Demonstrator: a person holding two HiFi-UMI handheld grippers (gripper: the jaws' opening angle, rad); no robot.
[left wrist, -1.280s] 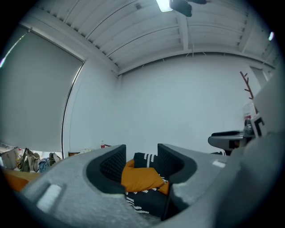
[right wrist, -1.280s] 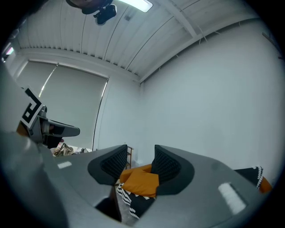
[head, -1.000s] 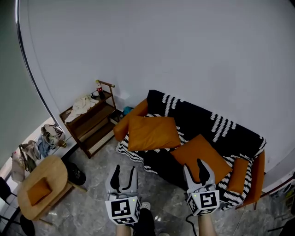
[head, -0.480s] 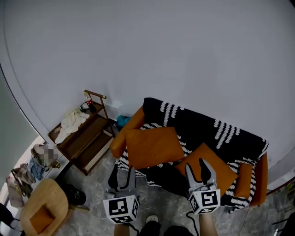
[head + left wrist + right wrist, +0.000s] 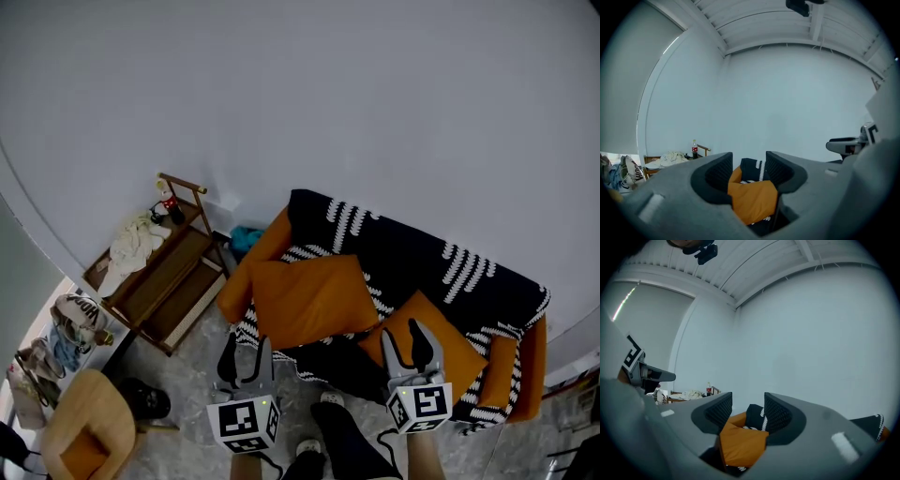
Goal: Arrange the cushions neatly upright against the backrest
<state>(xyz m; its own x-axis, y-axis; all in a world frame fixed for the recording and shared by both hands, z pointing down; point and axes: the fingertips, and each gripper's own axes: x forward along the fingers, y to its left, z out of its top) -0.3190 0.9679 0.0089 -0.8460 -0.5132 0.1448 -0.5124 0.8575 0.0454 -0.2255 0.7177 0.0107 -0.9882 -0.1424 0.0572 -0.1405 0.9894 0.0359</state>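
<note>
A sofa (image 5: 255, 262) with orange arms wears a black-and-white throw (image 5: 412, 258). One orange cushion (image 5: 314, 300) lies tilted on the left of the seat. A second orange cushion (image 5: 448, 345) lies flat on the right. A smaller orange pad (image 5: 497, 367) leans by the right arm. My left gripper (image 5: 247, 349) hovers open in front of the sofa's left end, holding nothing. My right gripper (image 5: 401, 339) is open too, its tips just short of the right cushion. The left cushion (image 5: 752, 199) shows far off between the left jaws, and likewise in the right gripper view (image 5: 740, 444).
A low wooden rack (image 5: 155, 281) stands left of the sofa with a white cloth (image 5: 127, 248) and a bottle (image 5: 169, 202). A round wooden stool (image 5: 80, 427) and shoes (image 5: 70, 319) sit at the lower left. A person's dark leg (image 5: 333, 445) stands between the grippers.
The view has closed in on the sofa and both grippers have come nearer to its front edge. The jaws stand as wide as before. A leg has stepped forward.
</note>
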